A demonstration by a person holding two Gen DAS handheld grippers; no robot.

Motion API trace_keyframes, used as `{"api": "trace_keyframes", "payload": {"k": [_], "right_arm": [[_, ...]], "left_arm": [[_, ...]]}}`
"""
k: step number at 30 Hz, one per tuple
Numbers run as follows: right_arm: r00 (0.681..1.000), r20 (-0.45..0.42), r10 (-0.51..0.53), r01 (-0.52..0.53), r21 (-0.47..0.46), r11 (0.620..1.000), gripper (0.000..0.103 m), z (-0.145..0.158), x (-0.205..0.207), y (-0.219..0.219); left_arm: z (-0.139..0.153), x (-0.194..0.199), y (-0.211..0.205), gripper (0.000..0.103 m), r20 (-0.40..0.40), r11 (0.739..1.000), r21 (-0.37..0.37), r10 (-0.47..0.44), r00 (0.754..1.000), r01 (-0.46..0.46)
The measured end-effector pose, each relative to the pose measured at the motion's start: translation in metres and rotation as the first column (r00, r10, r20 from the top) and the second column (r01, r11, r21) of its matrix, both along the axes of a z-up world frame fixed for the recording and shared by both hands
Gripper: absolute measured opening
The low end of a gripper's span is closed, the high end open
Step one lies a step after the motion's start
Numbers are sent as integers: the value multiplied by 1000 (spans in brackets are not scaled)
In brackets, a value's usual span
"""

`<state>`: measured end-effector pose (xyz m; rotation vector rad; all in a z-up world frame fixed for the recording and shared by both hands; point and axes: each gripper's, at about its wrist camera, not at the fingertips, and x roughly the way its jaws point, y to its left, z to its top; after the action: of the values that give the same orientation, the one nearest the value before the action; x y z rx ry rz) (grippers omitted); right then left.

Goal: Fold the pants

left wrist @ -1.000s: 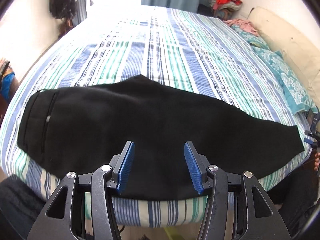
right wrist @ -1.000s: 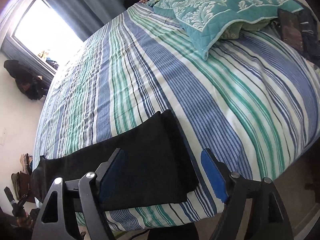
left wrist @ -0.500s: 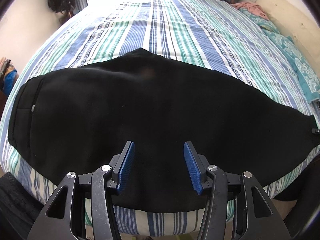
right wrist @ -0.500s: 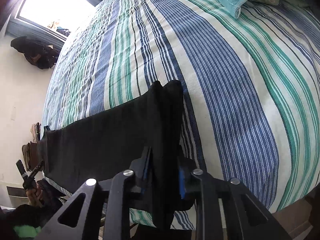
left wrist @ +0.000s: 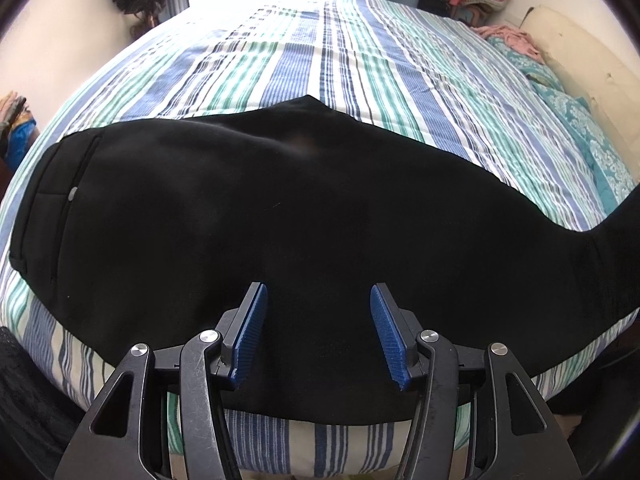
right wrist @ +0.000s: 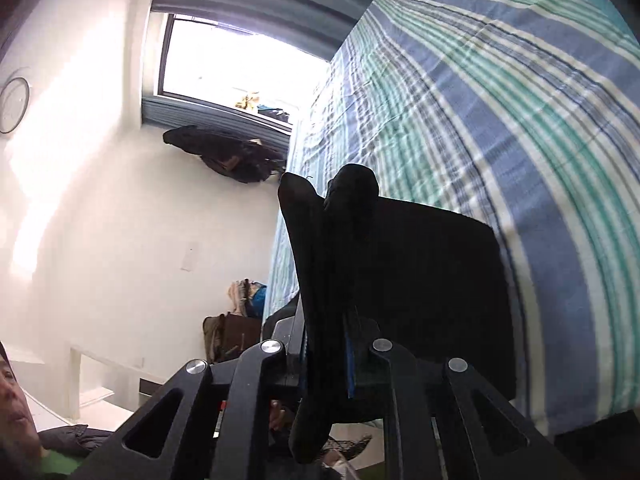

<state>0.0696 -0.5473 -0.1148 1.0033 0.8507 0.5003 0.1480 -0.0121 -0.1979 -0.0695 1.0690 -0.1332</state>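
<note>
The left wrist view looks forward and steeply down from the near edge of the bed (left wrist: 352,60), close above the black pants (left wrist: 280,220) spread across the striped sheet; its own blue-padded fingers (left wrist: 250,332) frame the bottom, and the window and curtain lie at the far end. The right wrist view sits lower and nearer the cloth, tilted hard so that the bed (right wrist: 500,92) rises up the right side and the window (right wrist: 240,60) and white wall fill the left. A bunched fold of pants (right wrist: 352,248) stands right before this lens. Both views share the pants, the striped bed and the window.
</note>
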Motion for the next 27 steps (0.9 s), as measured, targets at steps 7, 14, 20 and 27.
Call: {"api": "trace_keyframes", "payload": {"k": [7, 14, 20, 27], "right_arm": [[990, -3, 141, -141, 58, 988, 14, -41, 56, 173], [968, -88, 234, -248, -216, 944, 24, -105, 81, 313], [962, -122, 246, -270, -263, 926, 55, -111, 78, 311], [988, 89, 127, -61, -532, 844, 82, -52, 11, 227]], "left_arm": [[3, -11, 37, 56, 19, 995, -84, 59, 998, -57], [6, -17, 46, 56, 26, 991, -113, 69, 997, -66], [23, -26, 39, 57, 74, 977, -211, 15, 997, 1], [38, -22, -24, 53, 132, 958, -174, -208, 969, 229]]}}
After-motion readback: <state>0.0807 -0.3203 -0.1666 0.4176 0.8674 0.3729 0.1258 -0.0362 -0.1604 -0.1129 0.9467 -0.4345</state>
